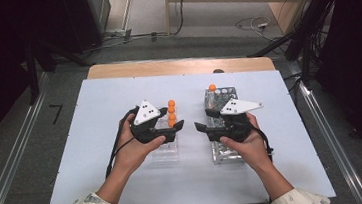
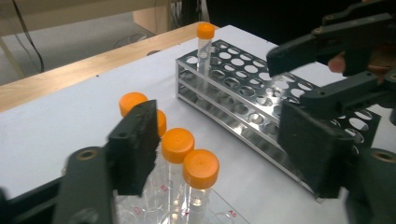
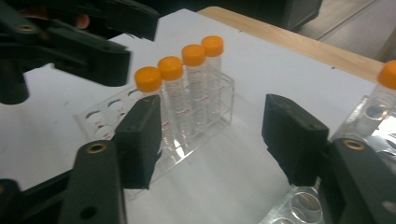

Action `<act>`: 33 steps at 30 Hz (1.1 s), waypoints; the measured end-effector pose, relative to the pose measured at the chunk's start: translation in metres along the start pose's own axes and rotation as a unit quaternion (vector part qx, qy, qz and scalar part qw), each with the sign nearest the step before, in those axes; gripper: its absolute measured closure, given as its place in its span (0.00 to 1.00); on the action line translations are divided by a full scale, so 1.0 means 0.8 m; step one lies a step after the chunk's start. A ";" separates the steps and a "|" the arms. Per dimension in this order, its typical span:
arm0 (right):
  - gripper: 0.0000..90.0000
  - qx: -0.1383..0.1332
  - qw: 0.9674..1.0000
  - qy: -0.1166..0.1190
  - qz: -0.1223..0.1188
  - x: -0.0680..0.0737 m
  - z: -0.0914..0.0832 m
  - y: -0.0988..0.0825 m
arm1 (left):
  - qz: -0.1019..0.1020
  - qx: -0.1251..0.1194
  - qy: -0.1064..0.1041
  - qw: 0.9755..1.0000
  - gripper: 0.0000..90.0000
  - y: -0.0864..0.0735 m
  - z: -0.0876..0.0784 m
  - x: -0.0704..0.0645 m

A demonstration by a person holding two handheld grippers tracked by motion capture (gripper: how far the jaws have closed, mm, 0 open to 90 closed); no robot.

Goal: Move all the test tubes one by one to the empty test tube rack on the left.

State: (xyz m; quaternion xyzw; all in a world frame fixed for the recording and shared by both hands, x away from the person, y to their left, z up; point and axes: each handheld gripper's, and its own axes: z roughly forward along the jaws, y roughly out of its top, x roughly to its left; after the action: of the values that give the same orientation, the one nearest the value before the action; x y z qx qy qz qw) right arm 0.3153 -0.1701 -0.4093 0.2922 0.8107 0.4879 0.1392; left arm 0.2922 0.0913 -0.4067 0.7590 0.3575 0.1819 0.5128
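1. The left tool (image 1: 171,129) hovers over the clear rack (image 1: 166,151) on the left half of the white counter (image 1: 97,140). Its jaws stand apart and released, with nothing pressed between the pads.
2. In the left gripper view the four orange-capped tubes (image 2: 187,172) stand upright in the clear rack, between the two jaws of that tool (the left pad sits just beside the caps, but no pad grips a tube).
3. In the high view the four tubes form one row at the far end of the clear rack.
4. The right tool (image 1: 205,121) is held over the metal rack (image 1: 226,153) on the right half of the counter. Its jaws also stand apart and released, holding nothing.
5. In the right gripper view the space between its jaws shows bare counter, with the clear rack and its tubes beyond the left jaw.
6. One single tube (image 1: 212,95) with an orange cap stands upright in a far corner hole of the metal rack (the remaining visible holes hold nothing).
7. The two tools face each other, near but apart, across the gap between the racks.
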 end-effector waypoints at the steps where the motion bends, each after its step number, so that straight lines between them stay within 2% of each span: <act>1: 0.33 0.000 1.000 -0.008 0.000 -0.002 0.000 0.000 | -0.005 0.004 -0.009 1.000 0.28 0.000 0.000 0.000; 2: 0.29 0.000 1.000 -0.014 0.001 -0.003 -0.001 0.000 | -0.009 0.008 -0.017 1.000 0.26 0.000 0.001 0.000; 4: 0.24 -0.002 0.999 -0.037 0.007 -0.007 -0.001 0.000 | -0.012 0.008 -0.020 1.000 0.24 0.000 0.001 0.000; 8: 0.17 -0.009 0.997 -0.073 0.014 -0.017 -0.002 0.001 | -0.018 0.007 -0.017 1.000 0.22 -0.001 0.001 0.003; 12: 0.15 -0.005 0.995 -0.102 0.023 -0.030 -0.001 0.000 | -0.025 -0.003 -0.006 1.000 0.19 -0.001 0.000 0.007; 18: 0.15 0.004 0.991 -0.126 0.034 -0.049 0.006 -0.003 | -0.042 -0.018 0.000 0.999 0.15 0.001 -0.004 0.013; 24: 0.15 0.022 0.988 -0.150 0.029 -0.067 0.021 0.005 | -0.042 -0.018 0.002 0.999 0.14 0.001 -0.004 0.013; 28: 0.17 0.038 0.986 -0.159 0.030 -0.078 0.034 0.010 | -0.039 -0.015 0.001 0.999 0.13 0.001 -0.004 0.013; 33: 0.22 0.048 0.986 -0.160 0.031 -0.090 0.049 0.013 | -0.041 -0.018 -0.001 0.999 0.13 0.002 -0.004 0.013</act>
State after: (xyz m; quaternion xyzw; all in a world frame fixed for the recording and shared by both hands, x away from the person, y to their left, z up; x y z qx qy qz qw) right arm 0.3954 -0.1825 -0.4236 0.3976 0.7912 0.3994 0.2376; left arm 0.2976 0.1009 -0.4049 0.7343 0.3844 0.1670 0.5339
